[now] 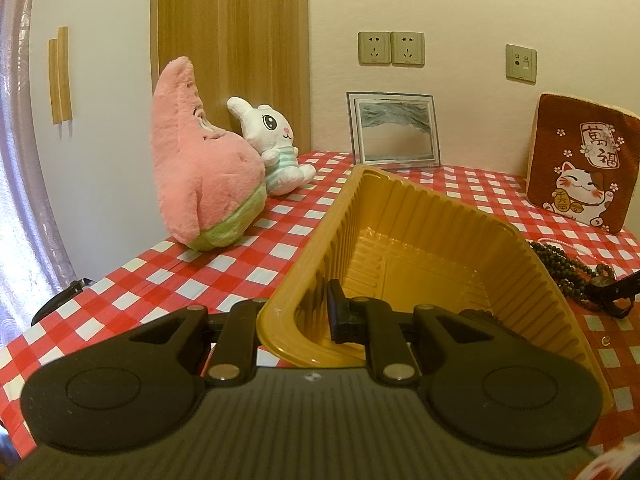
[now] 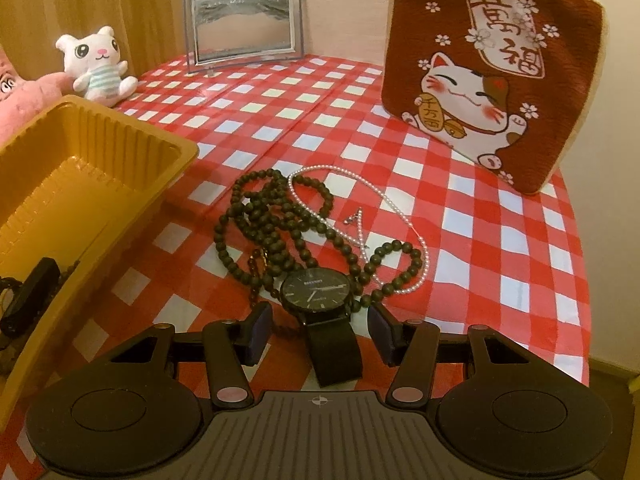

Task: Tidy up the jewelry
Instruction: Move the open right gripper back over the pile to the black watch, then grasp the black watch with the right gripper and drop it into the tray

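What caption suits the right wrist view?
Open right hand-held gripper straddles a black watch beside bead strands on checkered cloth.

We read two large characters, 萬福, in a pale plaque with a red outline on the dark red cushion (image 2: 496,76), above its beckoning-cat drawing. The cat holds a gold coin with three small characters, 千万両. The same cushion in the left wrist view (image 1: 580,160) carries the same marks. The black watch (image 2: 316,292) has small print under twelve and a script line lower on its dial, both too small for us to read.
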### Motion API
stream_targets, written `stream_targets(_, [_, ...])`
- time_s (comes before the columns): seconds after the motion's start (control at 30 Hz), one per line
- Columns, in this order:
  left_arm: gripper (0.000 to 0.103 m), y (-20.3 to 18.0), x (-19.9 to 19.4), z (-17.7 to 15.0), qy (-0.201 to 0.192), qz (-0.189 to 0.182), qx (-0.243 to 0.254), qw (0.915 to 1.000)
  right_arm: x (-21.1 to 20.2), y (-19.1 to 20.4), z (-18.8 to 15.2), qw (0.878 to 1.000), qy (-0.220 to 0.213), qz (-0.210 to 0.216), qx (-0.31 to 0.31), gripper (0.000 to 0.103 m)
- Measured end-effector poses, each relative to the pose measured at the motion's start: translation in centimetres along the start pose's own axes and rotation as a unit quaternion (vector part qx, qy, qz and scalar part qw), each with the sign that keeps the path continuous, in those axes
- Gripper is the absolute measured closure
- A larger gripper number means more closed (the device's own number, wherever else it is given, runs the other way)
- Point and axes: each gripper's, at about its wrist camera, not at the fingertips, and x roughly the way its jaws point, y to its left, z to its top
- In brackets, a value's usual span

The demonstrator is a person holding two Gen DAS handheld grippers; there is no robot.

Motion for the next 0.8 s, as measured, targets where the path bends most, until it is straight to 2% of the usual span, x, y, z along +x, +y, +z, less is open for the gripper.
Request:
stream_targets(0.03, [0.088, 0.0, 0.0, 0.0, 0.0, 0.0, 0.0, 1.0, 0.1, 0.0, 0.0, 1.0, -0.002, -0.001, -0.001, 0.051])
stream_targets(0.07, [0.088, 0.0, 0.0, 0.0, 0.0, 0.0, 0.0, 1.0, 0.1, 0.0, 0.0, 1.0, -0.005, 0.0, -0.001, 0.06])
stream_targets(0.1, [0.088, 0.0, 0.0, 0.0, 0.0, 0.0, 0.0, 1.0, 0.1, 0.0, 0.0, 1.0, -0.006, 0.003, -0.002, 0.064])
stream_targets(0.3, [0.088, 0.0, 0.0, 0.0, 0.0, 0.001, 0.0, 1.0, -0.5, 0.1, -0.2, 1.0, -0.017, -0.002, -0.008, 0.067])
stream_targets(0.4, [0.088, 0.0, 0.0, 0.0, 0.0, 0.001, 0.0, 1.0, -1.3, 0.0, -0.3, 1.0, -0.027, -0.001, -0.004, 0.075])
stream_targets(0.8, [0.087, 0.0, 0.1, 0.0, -0.001, 0.001, 0.001, 1.0, -6.2, 0.4, 0.4, 0.997, -0.073, 0.016, 0.018, 0.075])
